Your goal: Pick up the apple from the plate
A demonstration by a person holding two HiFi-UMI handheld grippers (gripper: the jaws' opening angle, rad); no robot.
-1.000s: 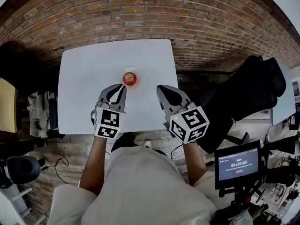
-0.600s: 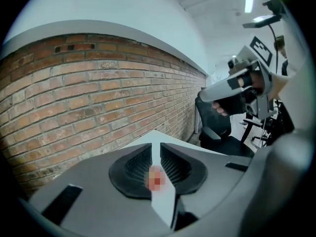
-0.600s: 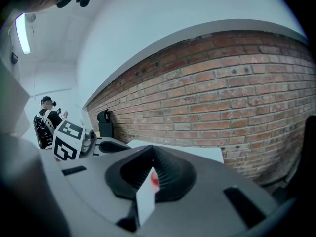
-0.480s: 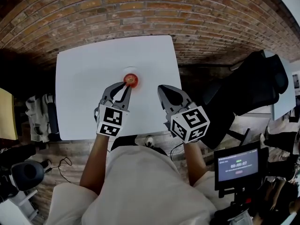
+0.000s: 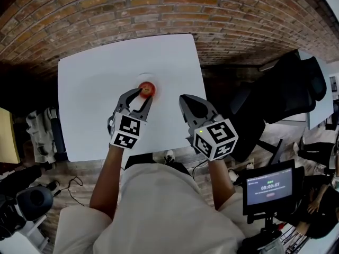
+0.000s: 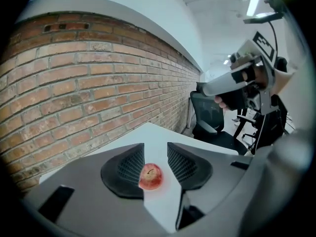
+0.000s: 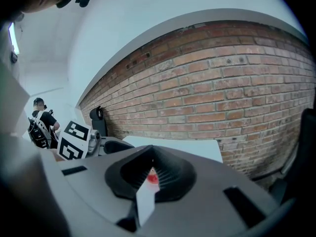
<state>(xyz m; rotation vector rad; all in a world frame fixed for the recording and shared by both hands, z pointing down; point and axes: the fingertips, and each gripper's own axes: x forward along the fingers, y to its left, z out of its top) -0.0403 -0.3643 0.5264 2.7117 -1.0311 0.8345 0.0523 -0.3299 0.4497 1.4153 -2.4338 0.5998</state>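
One apple [image 6: 150,177] lies between the left hand-held gripper's [image 6: 155,153] opening jaws.

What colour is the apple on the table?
The apple is red, with a paler yellowish patch near its stem. The left gripper view shows it best.

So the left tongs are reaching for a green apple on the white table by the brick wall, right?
No: the apple is red, not green, as the left gripper view shows. The left tongs, jaws opening with the apple in line between them, not gripped, reach for it on the white table by the brick wall.
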